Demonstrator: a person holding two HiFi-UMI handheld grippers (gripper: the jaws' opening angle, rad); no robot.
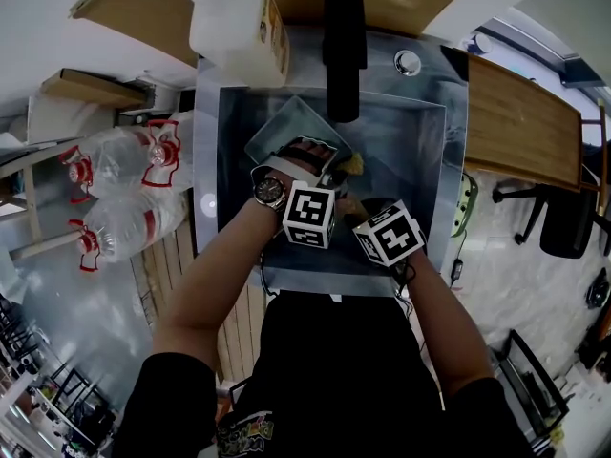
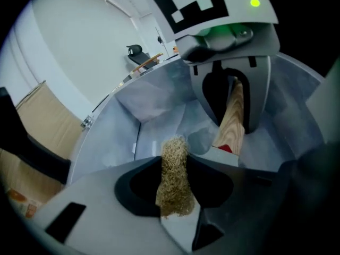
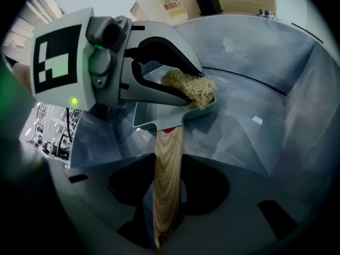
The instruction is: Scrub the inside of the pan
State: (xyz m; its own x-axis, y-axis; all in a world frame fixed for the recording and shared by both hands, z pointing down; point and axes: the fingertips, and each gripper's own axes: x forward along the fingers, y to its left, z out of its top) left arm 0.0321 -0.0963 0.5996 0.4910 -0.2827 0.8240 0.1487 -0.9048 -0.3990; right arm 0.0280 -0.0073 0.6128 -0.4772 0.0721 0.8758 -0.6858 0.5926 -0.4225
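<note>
A small grey rectangular pan [image 3: 154, 122] with a wooden handle [image 3: 167, 179] lies tilted in the steel sink [image 1: 428, 160]. My right gripper [image 3: 169, 166] is shut on that handle, which runs up between its jaws to the pan. My left gripper [image 3: 199, 97] is shut on a straw-coloured scouring pad [image 3: 191, 91], and the pad rests inside the pan at its far edge. The left gripper view shows the pad [image 2: 172, 177] pinched between the jaws, with the right gripper [image 2: 234, 129] and the handle [image 2: 234, 116] beyond. From above, the pad [image 1: 352, 165] shows just past both marker cubes.
A black faucet [image 1: 343, 55] hangs over the sink's back edge. A white jug [image 1: 239, 22] stands at the back left. Plastic water bottles [image 1: 124, 160] lie left of the sink. A wooden board [image 1: 520, 122] is at the right. Sink walls [image 3: 276, 62] close in around the pan.
</note>
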